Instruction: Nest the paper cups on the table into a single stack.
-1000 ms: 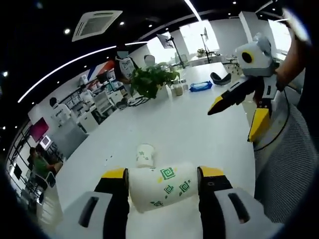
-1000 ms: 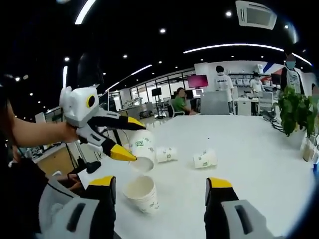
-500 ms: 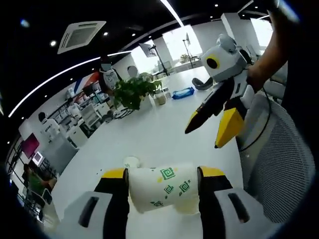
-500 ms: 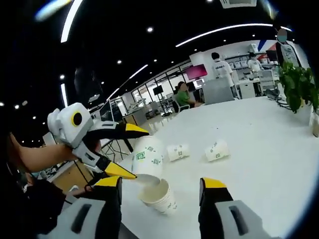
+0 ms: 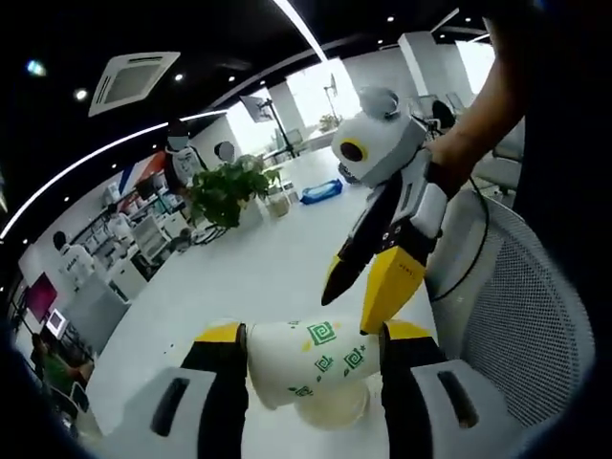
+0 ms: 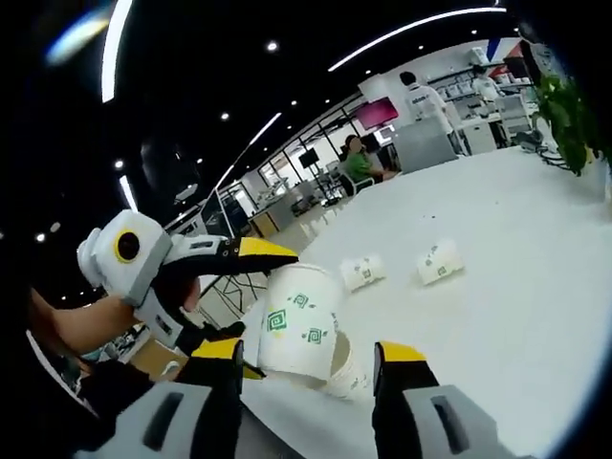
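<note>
My left gripper (image 5: pixel 311 335) is shut on a white paper cup (image 5: pixel 306 359) with green marks, held tilted over the mouth of an upright cup (image 5: pixel 333 409) on the white table (image 5: pixel 258 277). In the right gripper view the held cup (image 6: pixel 298 325) touches or overlaps the rim of the upright cup (image 6: pixel 346 368), with the left gripper (image 6: pixel 273 311) coming in from the left. My right gripper (image 6: pixel 306 349) is open, its jaws on either side of the upright cup, and it hangs just above in the left gripper view (image 5: pixel 352 308). Two more cups (image 6: pixel 363 271) (image 6: pixel 438 260) lie on their sides farther back.
A mesh chair back (image 5: pixel 516 316) stands close by the table's near edge. A potted plant (image 5: pixel 222 191) and a blue pack (image 5: pixel 318 191) sit at the far end of the table. People sit at desks (image 6: pixel 359 163) beyond.
The left gripper has carried its cup closer, down onto the upright cup. The right gripper has moved in until its jaws flank that cup.
</note>
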Tool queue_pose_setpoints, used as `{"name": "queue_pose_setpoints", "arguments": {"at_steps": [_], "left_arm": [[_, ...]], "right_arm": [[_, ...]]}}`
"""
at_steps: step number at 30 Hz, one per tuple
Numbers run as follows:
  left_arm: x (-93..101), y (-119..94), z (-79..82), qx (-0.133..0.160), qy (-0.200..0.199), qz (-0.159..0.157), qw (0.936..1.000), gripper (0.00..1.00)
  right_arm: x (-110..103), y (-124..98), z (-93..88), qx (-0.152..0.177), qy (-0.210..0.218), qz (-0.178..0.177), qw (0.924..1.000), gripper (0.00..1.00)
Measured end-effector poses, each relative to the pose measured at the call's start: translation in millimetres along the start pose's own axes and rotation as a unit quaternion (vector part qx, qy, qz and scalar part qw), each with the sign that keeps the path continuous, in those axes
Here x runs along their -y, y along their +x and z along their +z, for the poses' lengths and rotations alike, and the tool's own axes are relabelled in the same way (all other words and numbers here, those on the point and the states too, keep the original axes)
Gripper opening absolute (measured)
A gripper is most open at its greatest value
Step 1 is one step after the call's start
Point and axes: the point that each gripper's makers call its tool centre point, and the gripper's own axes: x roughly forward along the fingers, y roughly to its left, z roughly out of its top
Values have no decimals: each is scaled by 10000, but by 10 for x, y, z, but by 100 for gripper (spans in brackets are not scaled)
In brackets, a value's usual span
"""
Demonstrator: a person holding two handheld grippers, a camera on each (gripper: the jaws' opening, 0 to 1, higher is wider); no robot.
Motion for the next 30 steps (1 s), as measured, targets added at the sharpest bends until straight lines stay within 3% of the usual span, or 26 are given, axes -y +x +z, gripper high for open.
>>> {"name": "queue_pose_setpoints", "arguments": {"at_steps": [17, 28, 30], "left_arm": [[204, 69, 51, 62, 82, -333, 9994, 54], [244, 66, 65, 93, 86, -399, 9991, 54], [262, 62, 68, 99, 77, -437, 9990, 45]], "right_arm": [[-85, 177, -91, -409, 697, 332, 9962, 48], [-105, 181, -141, -498, 988, 415, 9930, 37], [-103, 176, -149, -518, 966, 410, 9931, 34]]}}
